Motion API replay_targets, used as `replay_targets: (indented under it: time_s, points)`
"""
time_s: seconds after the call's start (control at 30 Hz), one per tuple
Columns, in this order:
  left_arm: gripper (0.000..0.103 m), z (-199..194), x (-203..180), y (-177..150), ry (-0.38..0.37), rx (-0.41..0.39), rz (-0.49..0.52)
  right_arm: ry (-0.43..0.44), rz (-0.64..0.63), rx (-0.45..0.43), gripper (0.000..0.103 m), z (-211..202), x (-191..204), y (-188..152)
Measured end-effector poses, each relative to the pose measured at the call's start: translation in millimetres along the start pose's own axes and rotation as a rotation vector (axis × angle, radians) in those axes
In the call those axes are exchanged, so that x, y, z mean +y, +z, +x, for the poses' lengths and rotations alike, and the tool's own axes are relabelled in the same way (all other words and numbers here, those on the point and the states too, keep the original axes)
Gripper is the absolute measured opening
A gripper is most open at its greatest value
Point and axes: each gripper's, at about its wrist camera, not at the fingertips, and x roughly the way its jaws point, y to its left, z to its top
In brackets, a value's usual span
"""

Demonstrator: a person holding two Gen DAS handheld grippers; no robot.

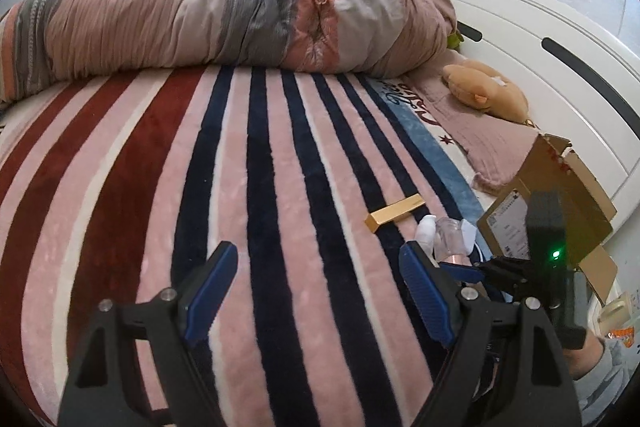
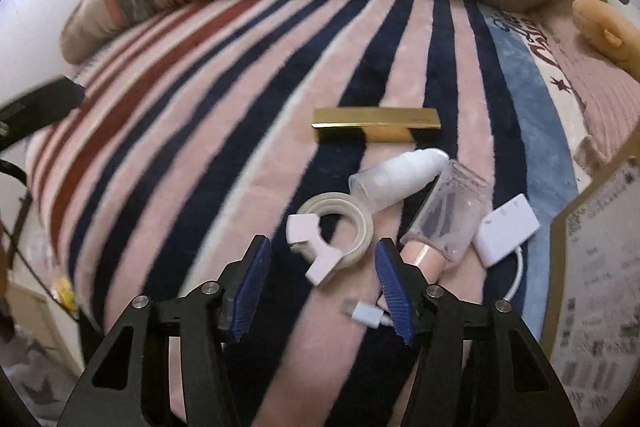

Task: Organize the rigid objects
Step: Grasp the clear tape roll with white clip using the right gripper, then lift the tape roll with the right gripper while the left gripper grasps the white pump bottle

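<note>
Striped blanket on bed. Right gripper spread, empty, just short of tape roll. Left gripper spread, idle. Cardboard box at right. Centre pads across ring rim, clear of white adapter.

The left tongs stood wide open, with nothing between the blue ribbed pads. Both black finger arms extended forward from the lower edge of the left wrist view, level and symmetrical.

The right tongs were likewise open, at a somewhat narrower gap, and the blue pads gripped nothing. In the left wrist view, the right tongs appeared at the right side as a black body with a lit green indicator, close beside the left tongs.
</note>
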Motion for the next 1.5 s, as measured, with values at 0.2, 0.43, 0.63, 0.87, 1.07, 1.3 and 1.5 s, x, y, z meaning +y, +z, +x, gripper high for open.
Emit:
replay_targets:
  time_s: [0.2,0.43,0.63,0.87,1.07,1.3,1.5]
  points:
    - [0.081,9.9,1.4,-0.7,-0.007,0.018,0.005,-0.004,-0.004,-0.063,0.038,0.2,-0.4,-2.9]
    - [0.081,13.1,-12.4,-1.7,-0.097,0.049,0.025,0.079,-0.085,-0.147,0.038,-27.9,16.9,-5.8]
    - [0.061,2.5,-41.2,2.7,-0.283,0.068,0.062,0.137,-0.151,-0.244,0.038,-67.1,36.5,-5.0]
    - [0.047,-17.2,-68.6,9.4,-0.335,0.057,0.085,0.133,-0.199,-0.348,0.038,-109.9,43.2,-6.6]
    - [0.047,-32.4,-91.8,16.4,-0.352,0.034,0.126,0.119,-0.207,-0.411,0.038,-140.3,39.8,-19.4]
    - [0.047,-34.3,-82.3,22.9,-0.302,0.002,0.094,-0.020,-0.153,-0.418,0.038,-164.5,16.5,-31.2]
    - [0.047,22.8,-79.1,15.6,-0.263,0.098,0.097,-0.090,-0.094,-0.444,0.038,-195.0,-7.6,-34.4]
